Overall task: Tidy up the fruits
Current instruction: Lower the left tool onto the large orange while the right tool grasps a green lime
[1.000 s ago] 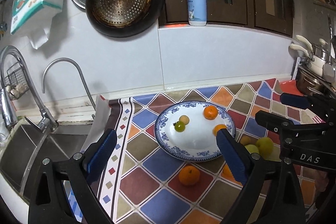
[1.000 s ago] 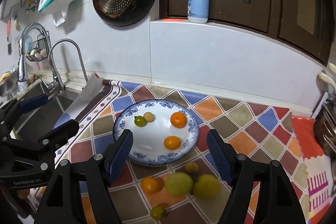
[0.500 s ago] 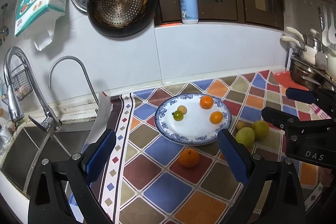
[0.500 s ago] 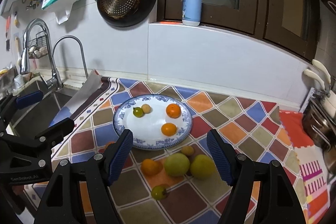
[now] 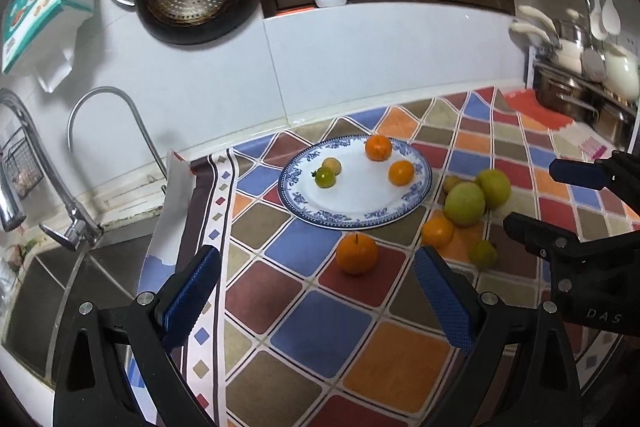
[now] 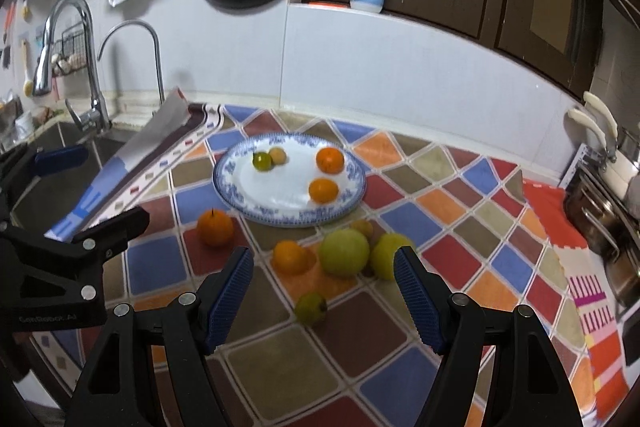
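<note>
On the bench's checkered cloth (image 6: 404,219), a round, glossy white plate (image 6: 260,199) with a blue patterned rim serves as the landmark. Four small round fruits lie on it: two oranges (image 6: 329,159), smooth and bright, on its right half, and a green one (image 6: 262,161) touching a tan one (image 6: 277,155) near its far-left rim. Being round, the fruits show no long axis; the green one's stem points left in the left wrist view.

Off the plate, just in front of its near rim, sits a stemmed orange (image 5: 356,253), stem upward. To the near right of the plate huddles a cluster: two larger, matte yellow-green fruits (image 6: 344,252) touching each other, a small tan fruit (image 6: 362,227) behind them, an orange (image 6: 289,257) beside them, and a small green fruit (image 6: 310,308) nearest the camera.

Both grippers hover short of the plate. The left gripper (image 5: 316,297) has its ribbed blue fingers (image 5: 192,297) apart, nothing between them. The right gripper (image 6: 323,301) likewise has its fingers (image 6: 416,301) apart and empty, above the cluster's near side.
</note>
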The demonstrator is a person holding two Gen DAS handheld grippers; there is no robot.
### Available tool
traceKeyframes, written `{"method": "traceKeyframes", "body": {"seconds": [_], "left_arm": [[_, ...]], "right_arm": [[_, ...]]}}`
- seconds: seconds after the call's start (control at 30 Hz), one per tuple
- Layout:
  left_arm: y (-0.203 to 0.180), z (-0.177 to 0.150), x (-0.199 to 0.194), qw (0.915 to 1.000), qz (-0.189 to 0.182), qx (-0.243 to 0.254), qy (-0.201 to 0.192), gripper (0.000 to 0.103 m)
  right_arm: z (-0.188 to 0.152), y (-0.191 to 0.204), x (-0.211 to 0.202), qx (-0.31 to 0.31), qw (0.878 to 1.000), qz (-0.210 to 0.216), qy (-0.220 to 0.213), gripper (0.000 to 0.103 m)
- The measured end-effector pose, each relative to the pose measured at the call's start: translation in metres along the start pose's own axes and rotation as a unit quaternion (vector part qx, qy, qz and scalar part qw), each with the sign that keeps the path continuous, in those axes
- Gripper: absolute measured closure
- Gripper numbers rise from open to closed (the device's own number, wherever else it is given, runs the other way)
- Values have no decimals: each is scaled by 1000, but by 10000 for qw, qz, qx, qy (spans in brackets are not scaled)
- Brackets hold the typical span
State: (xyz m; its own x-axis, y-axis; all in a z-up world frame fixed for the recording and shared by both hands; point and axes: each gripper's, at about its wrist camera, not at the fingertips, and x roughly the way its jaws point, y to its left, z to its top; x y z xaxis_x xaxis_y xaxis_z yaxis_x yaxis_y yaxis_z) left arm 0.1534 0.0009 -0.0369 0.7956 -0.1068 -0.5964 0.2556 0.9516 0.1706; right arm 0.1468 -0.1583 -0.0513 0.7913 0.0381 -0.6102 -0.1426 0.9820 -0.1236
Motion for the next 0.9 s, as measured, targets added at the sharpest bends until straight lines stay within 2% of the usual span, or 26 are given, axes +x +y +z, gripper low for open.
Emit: {"method": "traceKeyframes", "body": {"seconds": [0.5,0.8,0.9], "left_arm": [[-5,-18,36,9970,-391,611,272,5],[-9,-19,62,9939,-636,803,415,5],[-11,-18,70,9928,-698,861,459,5]], "right_arm": [[-31,4,29,513,9964,-150,653,30],[-36,2,46,707,9939,-232,813,31],[-36,0,52,776,9928,-200,885,36]]}}
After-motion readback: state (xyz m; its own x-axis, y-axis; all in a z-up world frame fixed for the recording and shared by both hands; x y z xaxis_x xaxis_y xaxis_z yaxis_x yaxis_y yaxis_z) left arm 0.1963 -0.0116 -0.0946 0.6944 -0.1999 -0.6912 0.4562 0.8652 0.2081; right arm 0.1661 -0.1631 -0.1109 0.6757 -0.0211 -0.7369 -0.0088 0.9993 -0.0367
